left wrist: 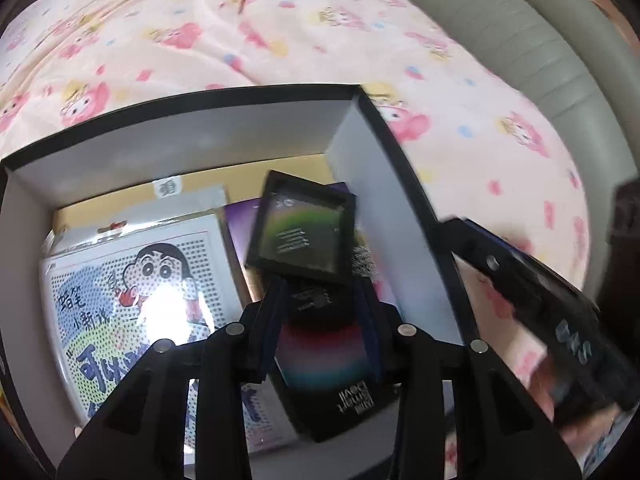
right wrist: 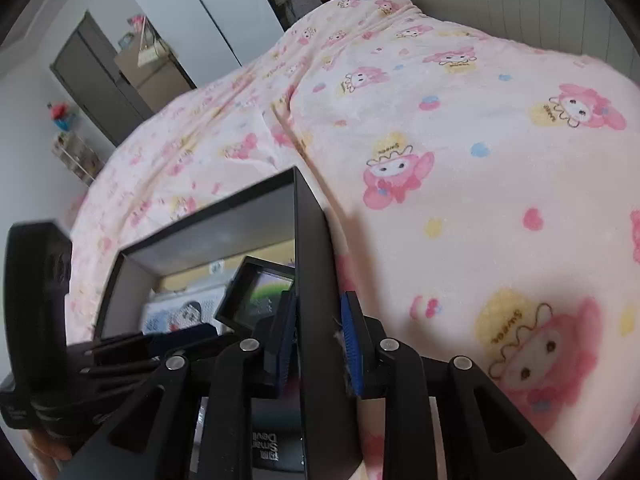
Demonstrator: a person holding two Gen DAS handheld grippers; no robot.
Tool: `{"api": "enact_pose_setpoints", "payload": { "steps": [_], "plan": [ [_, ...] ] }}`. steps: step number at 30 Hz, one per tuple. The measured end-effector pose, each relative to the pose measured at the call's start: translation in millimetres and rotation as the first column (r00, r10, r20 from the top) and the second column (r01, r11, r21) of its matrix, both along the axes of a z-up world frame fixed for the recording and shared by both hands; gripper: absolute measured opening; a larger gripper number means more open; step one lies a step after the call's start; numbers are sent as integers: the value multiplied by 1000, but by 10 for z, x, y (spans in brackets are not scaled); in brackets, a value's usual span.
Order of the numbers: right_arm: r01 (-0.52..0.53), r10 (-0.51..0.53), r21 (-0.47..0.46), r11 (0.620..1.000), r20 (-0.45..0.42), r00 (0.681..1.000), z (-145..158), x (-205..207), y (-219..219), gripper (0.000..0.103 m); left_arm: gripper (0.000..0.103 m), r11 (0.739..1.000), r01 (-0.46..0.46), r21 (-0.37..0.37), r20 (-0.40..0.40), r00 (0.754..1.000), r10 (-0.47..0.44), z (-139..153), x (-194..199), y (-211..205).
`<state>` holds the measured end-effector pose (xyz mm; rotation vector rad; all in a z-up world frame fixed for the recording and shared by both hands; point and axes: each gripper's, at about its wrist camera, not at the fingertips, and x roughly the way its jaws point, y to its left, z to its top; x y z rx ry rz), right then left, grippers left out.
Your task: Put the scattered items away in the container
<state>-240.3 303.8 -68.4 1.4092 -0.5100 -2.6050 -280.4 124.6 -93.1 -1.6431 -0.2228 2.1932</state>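
Left gripper (left wrist: 320, 312) is held over the open black box (left wrist: 384, 168), its jaws apart around a small black-framed packet (left wrist: 304, 228) with a rainbow-tinted face. Right gripper (right wrist: 316, 344) is clamped on the box's right wall. "Smart Devil" is read on a black carton (left wrist: 340, 376) inside, beside a cartoon-boy board (left wrist: 132, 292).

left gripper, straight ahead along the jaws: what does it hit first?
The small black-framed card: it sits at the left gripper's fingertips, tilted over the items in the box. Behind it comes the purple book, then the box floor. Whether the jaws already touch the card is unclear.
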Motion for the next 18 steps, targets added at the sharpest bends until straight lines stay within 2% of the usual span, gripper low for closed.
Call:
{"api": "enact_pose_setpoints", "payload": {
  "steps": [2, 4, 7, 9, 11, 14, 18],
  "plan": [
    [16, -16, -17, 1000, 1, 1000, -4, -7, 15, 21, 36, 998, 30, -63, 28, 999, -28, -81, -1, 38],
    [20, -20, 10, 1000, -9, 1000, 12, -18, -31, 21, 36, 992, 57, -110, 67, 996, -49, -194, -47, 110],
    [35, -33, 47, 998, -43, 999, 61, -1, -65, 21, 35, 977, 80, -198, 31, 997, -75, -209, -180, 251],
    [88, -71, 131, 988, -128, 989, 169, 73, -60, 21, 35, 983, 62, -174, 5, 998, -62, -153, -279, 273],
    [111, -82, 157, 981, -180, 980, 251, 90, -25, 21, 35, 994, 48, -99, -4, 999, -49, -67, -322, 247],
    [90, -77, 82, 993, -153, 985, 228, -60, 63, 21, 35, 999, 3, -52, -52, 999, -6, 70, -253, 122],
    [61, -63, -28, 998, -77, 995, 92, -328, 112, 21, 35, 986, -153, -71, -100, 984, 146, 114, -277, -190]
  ]
}}
